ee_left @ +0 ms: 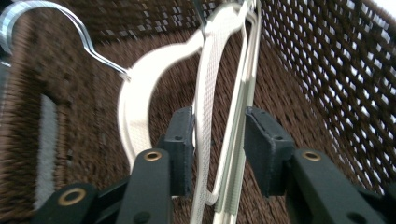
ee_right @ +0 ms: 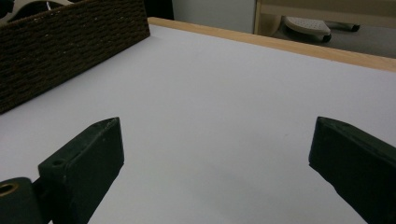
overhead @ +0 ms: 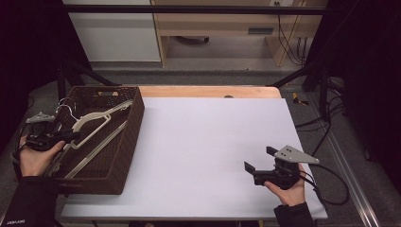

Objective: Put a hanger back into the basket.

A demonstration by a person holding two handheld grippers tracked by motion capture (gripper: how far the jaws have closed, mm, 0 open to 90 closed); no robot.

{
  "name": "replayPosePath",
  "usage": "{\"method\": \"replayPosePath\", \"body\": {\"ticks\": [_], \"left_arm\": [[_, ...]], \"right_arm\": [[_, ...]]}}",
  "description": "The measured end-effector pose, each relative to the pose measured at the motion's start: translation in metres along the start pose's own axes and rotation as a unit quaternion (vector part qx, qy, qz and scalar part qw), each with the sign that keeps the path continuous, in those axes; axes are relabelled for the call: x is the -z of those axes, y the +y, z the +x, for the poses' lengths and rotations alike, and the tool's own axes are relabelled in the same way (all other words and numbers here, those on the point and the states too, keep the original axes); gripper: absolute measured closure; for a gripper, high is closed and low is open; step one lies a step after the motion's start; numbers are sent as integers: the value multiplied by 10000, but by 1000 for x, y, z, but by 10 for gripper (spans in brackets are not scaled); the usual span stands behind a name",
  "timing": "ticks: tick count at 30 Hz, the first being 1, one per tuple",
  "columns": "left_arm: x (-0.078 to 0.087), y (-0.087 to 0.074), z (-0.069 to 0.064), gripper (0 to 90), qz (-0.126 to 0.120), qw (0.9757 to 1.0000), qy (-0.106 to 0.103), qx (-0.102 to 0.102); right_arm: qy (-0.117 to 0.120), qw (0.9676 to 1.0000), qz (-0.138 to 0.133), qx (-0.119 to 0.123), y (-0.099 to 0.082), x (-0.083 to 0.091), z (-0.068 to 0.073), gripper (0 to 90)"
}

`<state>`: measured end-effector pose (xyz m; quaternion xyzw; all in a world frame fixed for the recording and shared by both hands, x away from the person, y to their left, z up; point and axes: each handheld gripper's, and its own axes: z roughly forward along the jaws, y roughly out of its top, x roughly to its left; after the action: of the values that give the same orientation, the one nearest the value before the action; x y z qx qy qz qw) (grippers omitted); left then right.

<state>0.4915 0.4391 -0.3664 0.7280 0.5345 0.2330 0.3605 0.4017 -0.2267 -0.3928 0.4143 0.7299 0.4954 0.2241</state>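
Note:
A dark brown wicker basket (overhead: pixel 135 124) stands at the table's left edge and holds several white hangers (overhead: pixel 94 124) with wire hooks. My left gripper (overhead: pixel 71 136) reaches into the basket from its left side. In the left gripper view the jaws (ee_left: pixel 218 140) stand apart around the arms of a white hanger (ee_left: pixel 135 107), with small gaps beside the pads, and the hangers rest on the basket floor. My right gripper (overhead: pixel 259 159) sits low over the white table top (overhead: pixel 203 132) at the front right. It is wide open (ee_right: pixel 217 149) with nothing between its fingers.
The basket wall (ee_right: pixel 70 51) lies far left of my right gripper. A bare wooden strip (overhead: pixel 208 91) runs along the table's back edge. Black frame posts and cables stand at the right, and cabinets stand on the floor beyond.

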Motion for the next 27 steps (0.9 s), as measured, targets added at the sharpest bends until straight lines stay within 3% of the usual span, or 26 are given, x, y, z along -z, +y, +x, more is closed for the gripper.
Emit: {"method": "replayPosePath", "body": {"ticks": [3,6,10,12,14,18,19,20,23,27], "left_arm": [[10,2,-5,597,-208,9998,38,-12],[17,4,-14,586,-432,9990,-124,-62],[22,5,-36,521,-709,9965,-343,-294],[22,6,-47,482,-860,9941,-556,-355],[22,6,-58,436,-1014,9920,-631,-399],[22,5,-80,337,-1285,9850,-1053,-460],[22,5,-80,320,-1285,9850,-1053,-460],[23,4,-91,287,-1389,9809,-1248,-546],[22,0,-108,190,-1435,9752,-1552,-652],[18,-6,-130,87,-1365,9711,-1806,-758]], "right_arm": [[-4,10000,3,0,0,-1,0,36],[0,10000,4,6,0,-1,0,35],[-11,10000,-8,11,0,-1,0,35],[-8,10000,11,30,-1,-1,0,34],[-8,10000,9,31,-1,-2,1,34],[-14,10000,11,45,-1,-1,1,33],[-14,10000,-8,47,-1,-1,1,33],[-2,10000,-19,60,-1,0,0,33],[1,10000,-79,51,-1,1,0,31],[20,9999,-144,59,-1,2,0,21]]}}
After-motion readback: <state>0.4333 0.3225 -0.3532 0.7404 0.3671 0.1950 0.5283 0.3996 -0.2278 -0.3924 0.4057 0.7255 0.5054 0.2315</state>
